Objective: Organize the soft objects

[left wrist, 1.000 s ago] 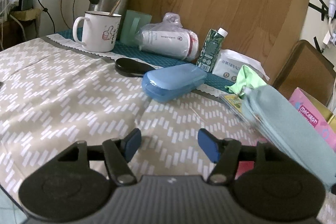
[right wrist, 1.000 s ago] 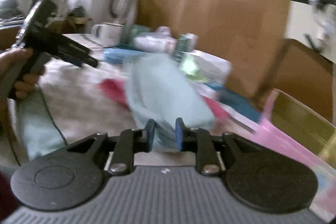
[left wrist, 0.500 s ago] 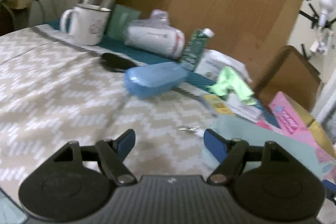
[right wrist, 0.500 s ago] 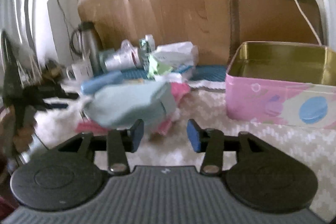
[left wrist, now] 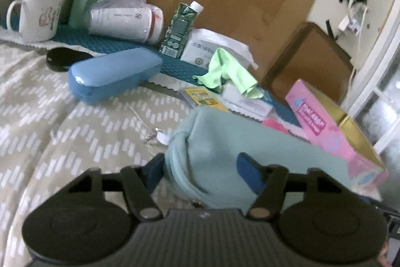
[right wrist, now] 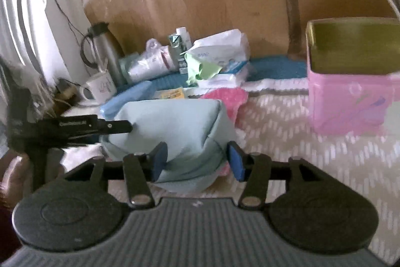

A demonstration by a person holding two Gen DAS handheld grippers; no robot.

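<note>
Left gripper (left wrist: pixel 200 167) jaws closing around teal cloth (left wrist: pixel 225 147); right gripper (right wrist: pixel 197 159) jaws spread; blue case (left wrist: pixel 115 71), pink tin (right wrist: pixel 350 81) nearby on surface (left wrist: pixel 62 116).

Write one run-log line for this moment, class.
left gripper: closing around pale blue cloth | right gripper: open astride the cloth's other end | pink tin: open, not yet used

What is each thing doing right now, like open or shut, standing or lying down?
Pink tin: open, lid off.
Blue glasses case: shut, lying flat.
Light blue cloth: folded, lying between both grippers' fingers.
Green carton: upright, capped.
Mug: upright.
Left hand-held gripper: closing around the cloth.
Right hand-held gripper: open.
</note>
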